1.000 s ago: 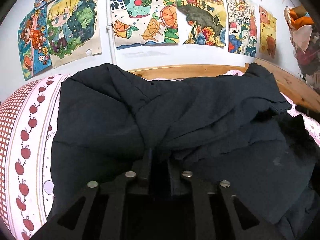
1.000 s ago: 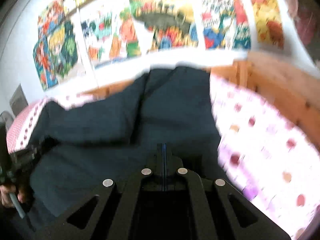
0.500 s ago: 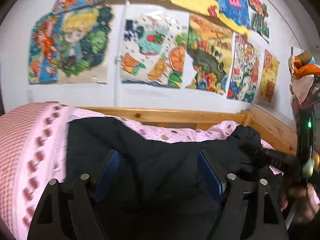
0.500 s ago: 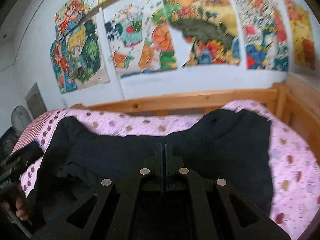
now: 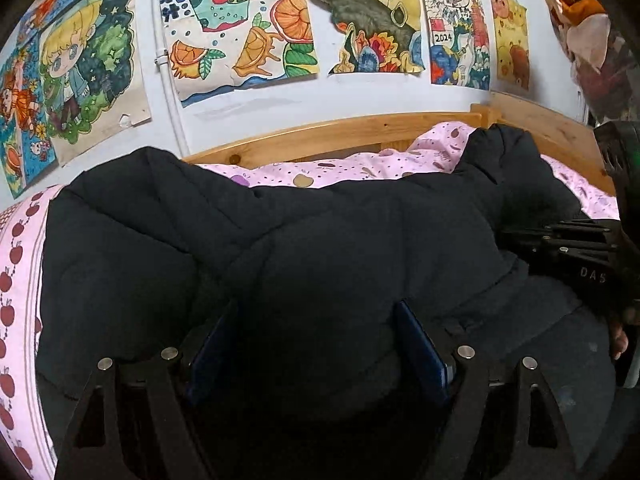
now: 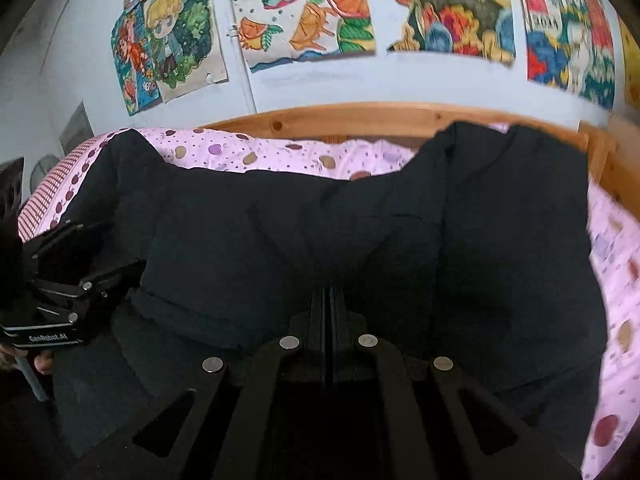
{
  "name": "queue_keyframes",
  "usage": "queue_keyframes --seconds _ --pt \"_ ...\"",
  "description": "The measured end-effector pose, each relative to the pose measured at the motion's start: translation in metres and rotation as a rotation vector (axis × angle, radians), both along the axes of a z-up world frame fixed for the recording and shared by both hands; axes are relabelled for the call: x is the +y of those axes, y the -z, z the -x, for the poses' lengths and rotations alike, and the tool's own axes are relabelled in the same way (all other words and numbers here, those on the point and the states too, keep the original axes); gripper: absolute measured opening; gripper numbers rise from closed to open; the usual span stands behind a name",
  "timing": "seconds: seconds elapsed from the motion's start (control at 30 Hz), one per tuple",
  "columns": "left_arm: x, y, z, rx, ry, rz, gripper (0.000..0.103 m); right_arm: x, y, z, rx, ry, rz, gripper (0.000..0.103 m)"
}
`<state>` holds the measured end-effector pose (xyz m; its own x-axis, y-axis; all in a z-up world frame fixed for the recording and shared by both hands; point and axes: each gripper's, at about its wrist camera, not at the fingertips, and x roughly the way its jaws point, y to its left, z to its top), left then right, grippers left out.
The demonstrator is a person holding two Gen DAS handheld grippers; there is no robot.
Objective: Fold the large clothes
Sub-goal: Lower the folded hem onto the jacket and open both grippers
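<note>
Black padded jacket (image 5: pixel 320 248), big and puffy, spread across the pink apple-print bedsheet (image 5: pixel 340 166), reaching from the left edge almost to the wooden bed frame (image 5: pixel 328 136) at the far side. Left tongs (image 5: pixel 318 344) low over the near hem, jaws wide and opening a touch more, dark fabric bulging up between the blue pads (image 5: pixel 420 344) but not pinched. Right tongs (image 6: pixel 328 308) clenched tight, blades together, tips down at the jacket's near edge; can't tell whether any cloth is caught between them. Readable stuff: "DAS" in pale letters on the right tool's side in the left view, "GenRobot.AI" on a white strip on the left tool in the right view. Up on the far wall, kids' drawings (image 5: pixel 240 28), one with "2024" on a little sign, another with "果汁" in blue beside sliced oranges.
</note>
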<state>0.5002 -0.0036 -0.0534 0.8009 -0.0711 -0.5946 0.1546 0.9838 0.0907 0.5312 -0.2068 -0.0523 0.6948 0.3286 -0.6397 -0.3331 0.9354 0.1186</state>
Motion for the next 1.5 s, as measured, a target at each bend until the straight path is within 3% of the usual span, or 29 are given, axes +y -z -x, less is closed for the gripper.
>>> queue_keyframes --seconds 0.23,0.8,1.1,1.23,1.27,1.33,1.4,1.43,1.5 --pt "-0.002 0.009 -0.003 -0.032 -0.012 -0.013 0.082 0.001 0.017 -0.008 -0.008 0.002 -0.033 0.002" --pt "-0.001 0.015 -0.005 -0.04 -0.01 0.001 0.086 0.0 0.025 -0.011 -0.018 -0.001 -0.058 0.002" --pt "-0.003 0.013 0.007 -0.081 -0.045 -0.047 0.1 -0.005 0.02 0.003 -0.073 -0.007 -0.065 0.002" --pt "0.002 0.007 0.008 -0.053 -0.046 -0.022 0.103 -0.011 0.014 0.006 -0.042 0.004 -0.087 0.005" --pt "0.004 0.005 0.009 -0.039 -0.05 -0.012 0.103 -0.013 0.01 0.009 -0.031 0.01 -0.095 0.009" --pt "0.006 0.0 0.012 -0.019 -0.063 -0.003 0.103 -0.015 0.004 0.018 -0.024 0.011 -0.107 0.028" --pt "0.007 -0.005 0.016 0.001 -0.087 -0.001 0.103 -0.012 -0.003 0.03 -0.032 -0.009 -0.1 0.077" --pt "0.006 -0.006 0.019 0.006 -0.099 -0.003 0.103 -0.009 -0.005 0.035 -0.042 -0.005 -0.076 0.082" --pt "0.007 -0.01 0.025 0.018 -0.125 -0.003 0.103 -0.004 -0.012 0.049 -0.063 0.006 -0.015 0.083"
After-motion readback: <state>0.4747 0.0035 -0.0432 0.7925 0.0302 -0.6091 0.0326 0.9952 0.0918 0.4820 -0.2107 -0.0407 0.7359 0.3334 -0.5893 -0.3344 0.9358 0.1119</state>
